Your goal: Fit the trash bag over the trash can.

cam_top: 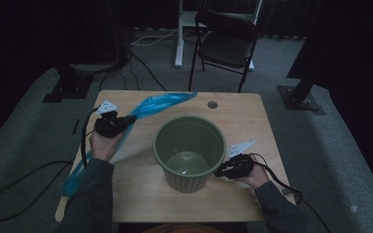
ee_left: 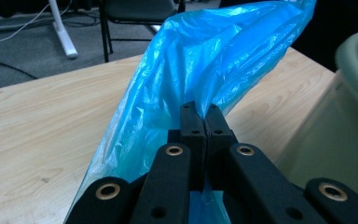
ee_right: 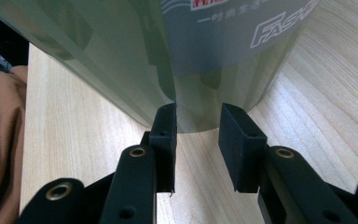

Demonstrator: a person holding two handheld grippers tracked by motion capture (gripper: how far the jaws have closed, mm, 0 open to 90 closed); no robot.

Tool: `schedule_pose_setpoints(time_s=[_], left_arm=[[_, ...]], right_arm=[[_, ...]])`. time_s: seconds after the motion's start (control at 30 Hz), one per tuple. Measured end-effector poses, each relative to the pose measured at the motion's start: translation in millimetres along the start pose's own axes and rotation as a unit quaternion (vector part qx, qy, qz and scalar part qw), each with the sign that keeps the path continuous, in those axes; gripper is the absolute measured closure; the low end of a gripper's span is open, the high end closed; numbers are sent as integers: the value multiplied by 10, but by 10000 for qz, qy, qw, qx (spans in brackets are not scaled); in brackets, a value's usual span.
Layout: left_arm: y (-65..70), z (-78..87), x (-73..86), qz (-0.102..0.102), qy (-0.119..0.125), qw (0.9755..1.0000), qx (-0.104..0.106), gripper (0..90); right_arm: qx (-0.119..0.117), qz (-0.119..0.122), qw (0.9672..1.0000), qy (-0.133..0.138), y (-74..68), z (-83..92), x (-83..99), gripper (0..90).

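A: Where's the bin [cam_top: 190, 151]?
B: Mid-desk [cam_top: 141, 194], near edge; the right tool [cam_top: 219, 171] sits at its right base, jaws apart, nothing gripped.
A: And the bag [cam_top: 148, 108]?
B: Left of the bin, stretched near-left to far-right; the left tool [cam_top: 127, 119] is clenched on it. A chair [cam_top: 226, 41] stands beyond.

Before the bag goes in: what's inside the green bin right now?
The green bin looks empty in the high view: only its bare, shiny bottom shows. Its near inner wall is hidden behind the rim. The blue plastic bag lies outside, on the table.
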State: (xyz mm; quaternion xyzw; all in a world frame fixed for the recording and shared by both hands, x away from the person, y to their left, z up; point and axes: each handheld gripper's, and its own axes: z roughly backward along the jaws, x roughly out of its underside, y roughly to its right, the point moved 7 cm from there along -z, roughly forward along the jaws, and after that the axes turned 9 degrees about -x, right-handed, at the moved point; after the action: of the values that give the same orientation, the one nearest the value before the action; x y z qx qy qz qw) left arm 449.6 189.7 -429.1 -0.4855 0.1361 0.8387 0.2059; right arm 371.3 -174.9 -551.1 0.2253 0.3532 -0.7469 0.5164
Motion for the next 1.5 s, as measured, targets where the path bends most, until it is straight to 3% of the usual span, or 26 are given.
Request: schedule_pose_setpoints(time_s=[0.3,0.6,1.1,1.27,1.5], left_arm=[[72,95,-47,-237,119,9995,188,894],[123,191,-69,-480,208,9974,486,894],[131,331,-103,-572,372,9941,840,894],[128,380,-95,-644,384,9933,875,894],[154,430,-98,-719,392,9918,981,895]], right_arm=[[93,-50,9999,7,43,-10,6,656],[175,-123,9998,19,91,11,26,655],[314,-270,9991,-72,139,16,58,660],[327,-290,9990,17,156,42,58,661],[423,-401,9983,-77,186,40,85,660]])
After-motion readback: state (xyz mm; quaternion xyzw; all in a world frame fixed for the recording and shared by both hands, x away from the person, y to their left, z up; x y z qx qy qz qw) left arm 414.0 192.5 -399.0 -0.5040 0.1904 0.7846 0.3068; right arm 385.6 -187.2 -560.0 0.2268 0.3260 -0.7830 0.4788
